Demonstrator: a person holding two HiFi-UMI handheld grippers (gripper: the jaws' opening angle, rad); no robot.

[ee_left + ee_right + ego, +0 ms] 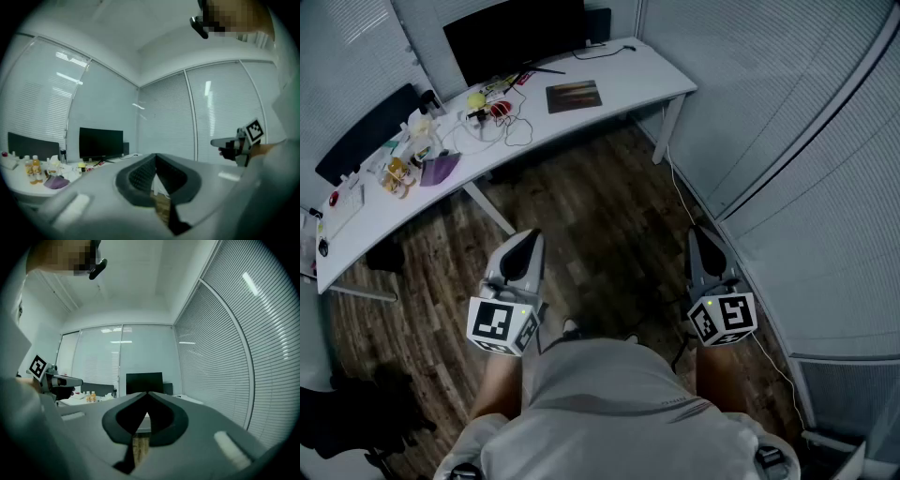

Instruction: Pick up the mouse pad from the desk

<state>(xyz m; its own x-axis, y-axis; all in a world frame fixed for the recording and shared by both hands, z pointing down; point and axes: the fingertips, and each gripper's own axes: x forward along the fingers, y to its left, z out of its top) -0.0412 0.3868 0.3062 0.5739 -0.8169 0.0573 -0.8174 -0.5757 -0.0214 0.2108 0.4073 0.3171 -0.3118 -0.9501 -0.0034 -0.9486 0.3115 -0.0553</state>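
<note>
Head view showing person standing on wood floor, well apart from white desk. Mouse pad lying flat on desk, just in front of black monitor, right of cable clutter. Left gripper and right gripper hovering level over floor, jaws of both pressing together, gripping nothing.

Mouse pad lies on desk, before the monitor.
</note>
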